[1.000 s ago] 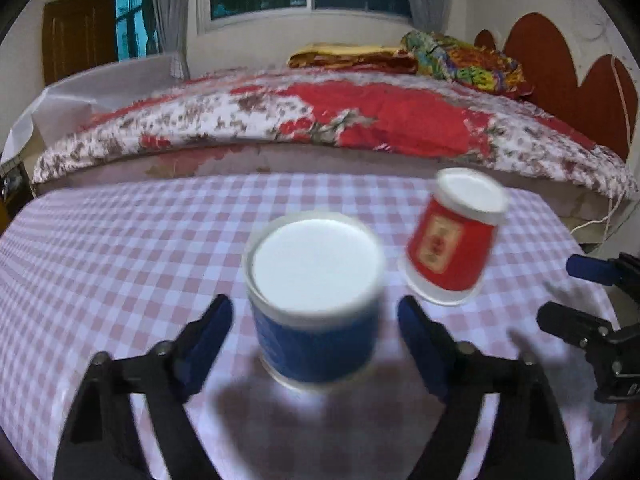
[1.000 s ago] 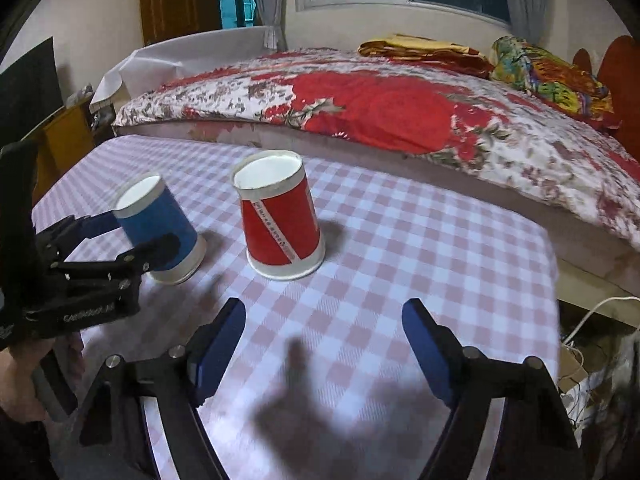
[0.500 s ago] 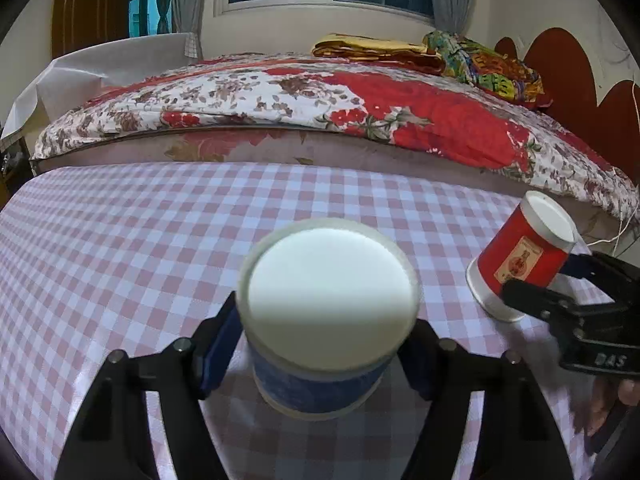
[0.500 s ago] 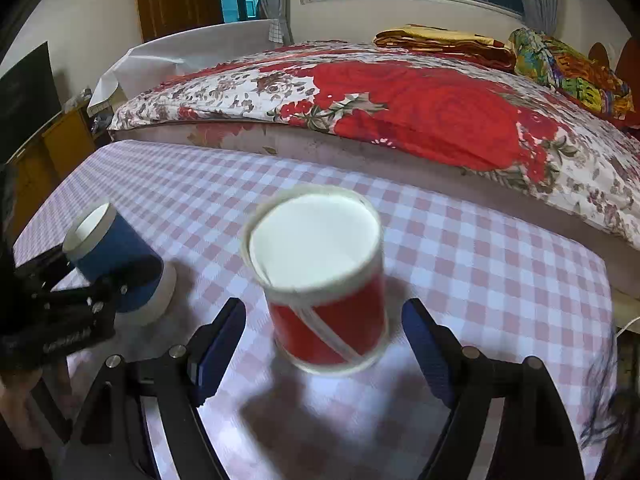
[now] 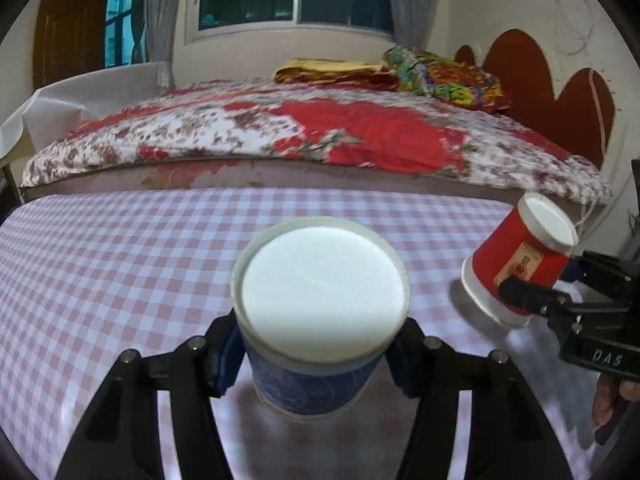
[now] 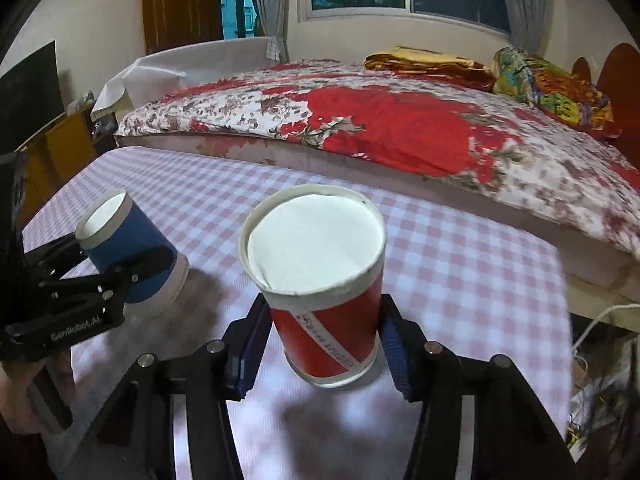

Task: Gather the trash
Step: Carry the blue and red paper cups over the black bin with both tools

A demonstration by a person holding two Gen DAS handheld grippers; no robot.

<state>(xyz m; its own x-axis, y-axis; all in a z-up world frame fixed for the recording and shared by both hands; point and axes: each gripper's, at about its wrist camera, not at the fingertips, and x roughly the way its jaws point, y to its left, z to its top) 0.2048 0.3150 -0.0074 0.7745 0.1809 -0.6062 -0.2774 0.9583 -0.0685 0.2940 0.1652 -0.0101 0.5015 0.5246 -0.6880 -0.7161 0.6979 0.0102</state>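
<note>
Both grippers, wide apart and short of their cups a second ago, have just been closing and now clamp them. Left gripper (image 5: 318, 354): blue pads pressed on an upturned blue paper cup (image 5: 316, 372), base uppermost, raised just off the pink checked tablecloth (image 5: 120, 264). Right gripper (image 6: 324, 350): jaws narrowed onto an upturned red paper cup (image 6: 328, 320), likewise clear of the cloth. Behind the table lies a bed with a floral quilt (image 6: 400, 132).
</note>
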